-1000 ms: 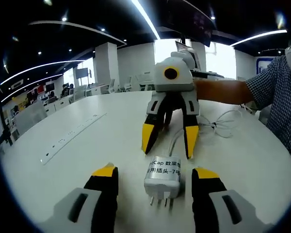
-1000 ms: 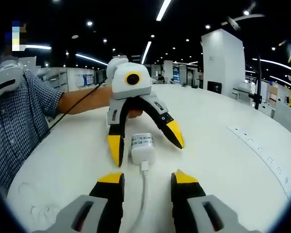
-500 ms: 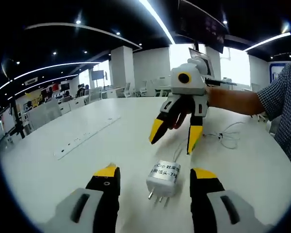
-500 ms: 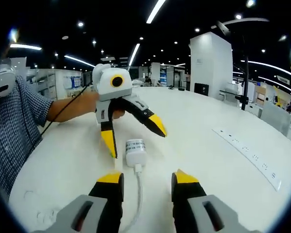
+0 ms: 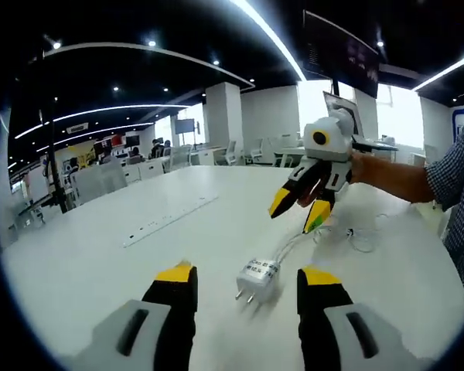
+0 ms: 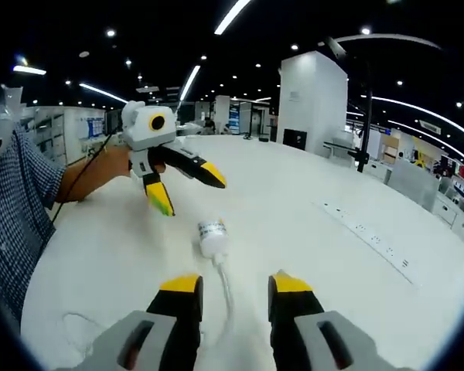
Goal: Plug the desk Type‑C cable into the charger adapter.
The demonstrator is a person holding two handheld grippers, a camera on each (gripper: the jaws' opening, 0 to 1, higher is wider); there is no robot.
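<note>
The white charger adapter (image 5: 257,277) lies on the white table (image 5: 116,270), prongs toward the left gripper's camera, with the white Type-C cable (image 5: 294,245) plugged into its far end. My left gripper (image 5: 243,280) hovers open, its jaws either side of the adapter and apart from it. In the right gripper view the adapter (image 6: 211,236) lies ahead with the cable (image 6: 226,287) running back between the jaws of my right gripper (image 6: 230,282), which is open and holds nothing. Each gripper shows in the other's view, left gripper (image 6: 184,184) and right gripper (image 5: 301,210), both raised above the table.
A long white power strip (image 5: 168,220) (image 6: 365,236) lies flat on the table. The slack cable loops (image 5: 362,236) near the person's checked sleeve (image 5: 456,174). Desks and chairs fill the office behind.
Both grippers have pulled back and up from the adapter, which now looks smaller and farther in each view. The adapter and plugged cable stay on the table.
</note>
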